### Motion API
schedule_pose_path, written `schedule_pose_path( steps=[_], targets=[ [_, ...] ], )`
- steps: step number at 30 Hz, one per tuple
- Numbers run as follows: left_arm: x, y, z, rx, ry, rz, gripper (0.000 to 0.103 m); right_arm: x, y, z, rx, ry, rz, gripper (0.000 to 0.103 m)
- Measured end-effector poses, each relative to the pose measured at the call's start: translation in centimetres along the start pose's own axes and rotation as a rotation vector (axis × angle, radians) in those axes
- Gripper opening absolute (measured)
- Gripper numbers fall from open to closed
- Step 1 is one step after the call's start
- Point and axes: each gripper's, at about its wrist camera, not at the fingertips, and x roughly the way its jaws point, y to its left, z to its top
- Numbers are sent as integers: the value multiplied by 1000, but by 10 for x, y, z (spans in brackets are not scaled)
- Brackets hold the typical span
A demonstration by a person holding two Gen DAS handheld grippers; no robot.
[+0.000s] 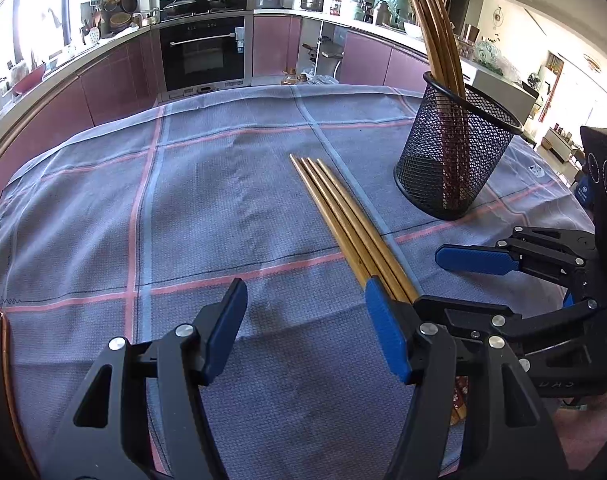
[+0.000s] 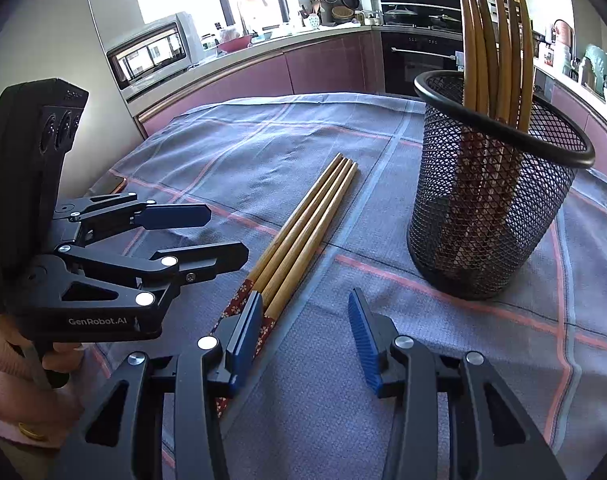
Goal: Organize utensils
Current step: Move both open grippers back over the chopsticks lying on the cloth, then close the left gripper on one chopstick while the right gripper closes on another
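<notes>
Wooden chopsticks, four side by side, lie on the checked cloth over the surface, left of the mesh cup holding more. Left claw released, empty. Right claw released, nothing between its pads.

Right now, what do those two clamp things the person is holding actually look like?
Both are alike. The left gripper is matte black plastic with silver pivot screws, jaws lined with ribbed blue pads, and white "GenRobot.AI" lettering on its side. A black block with round lenses sits on top. The right gripper matches it. The hand on the left one wears a pink knit sleeve and a gold ring.
</notes>
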Motion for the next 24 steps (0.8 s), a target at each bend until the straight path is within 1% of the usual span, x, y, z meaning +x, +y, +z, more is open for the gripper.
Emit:
schedule_pose_path(
  steps=[3,13,16,19,22,24],
  targets=[
    [1,-1,1,4,1,-1,61,0,-1,0,2,4,-13,36],
    [14,-9,7,28,24,2,61,-1,-8,-1,21,5,4,34],
    [15,-8,8,24,29,3,58,-2,-8,-2,21,5,6,34],
    [15,-8,7,27,33,9,54,-3,-8,-2,21,5,7,34],
    [14,-8,8,30,38,10,46,-3,-7,-2,17,8,1,34],
    [12,-8,7,32,40,8,39,-2,-4,0,10,12,-8,34]
  ],
)
